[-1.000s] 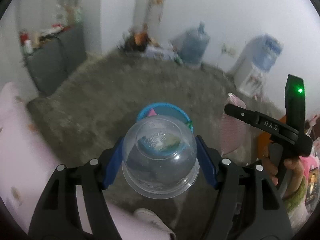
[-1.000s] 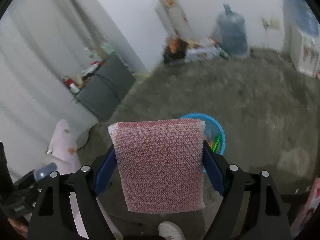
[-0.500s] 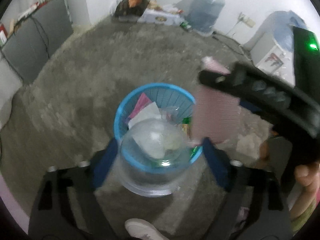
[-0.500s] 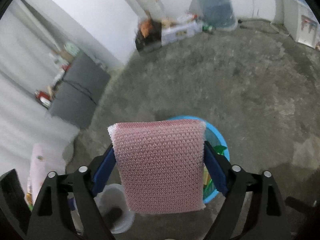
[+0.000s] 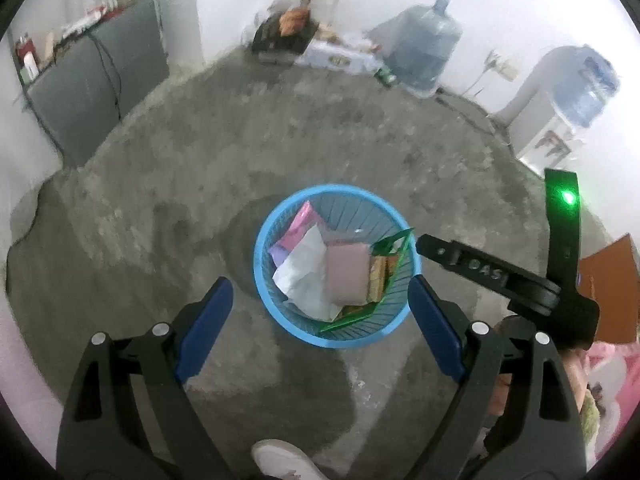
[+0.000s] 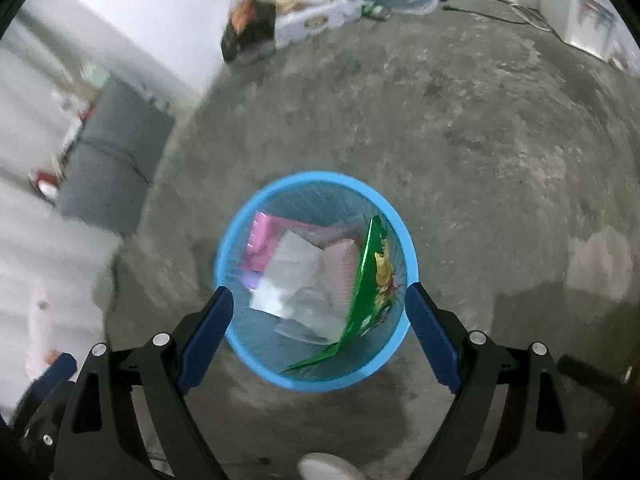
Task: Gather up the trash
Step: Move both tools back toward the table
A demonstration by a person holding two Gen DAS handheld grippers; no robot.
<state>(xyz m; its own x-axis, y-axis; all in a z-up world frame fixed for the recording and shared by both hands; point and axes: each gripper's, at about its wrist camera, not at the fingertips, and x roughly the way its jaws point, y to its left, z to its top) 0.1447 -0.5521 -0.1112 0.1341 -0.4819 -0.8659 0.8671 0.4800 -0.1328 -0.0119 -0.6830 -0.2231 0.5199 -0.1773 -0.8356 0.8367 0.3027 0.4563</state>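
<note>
Above the blue basket (image 5: 280,316), both the left gripper (image 5: 320,304) and right gripper (image 6: 318,312) hung spread wide and empty. A pink sponge (image 5: 347,276) lay inside among wrappers, below the rim. Bare concrete floor (image 5: 280,140) ringed the basket on all sides.

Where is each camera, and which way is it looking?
Left wrist: sits on the left claw, looks down at the bin; shows its blue fingers, a shoe, the right claw.
Right wrist: sits on the right claw, looks down into the bin; shows its fingers.
Both share the bin and floor.
</note>
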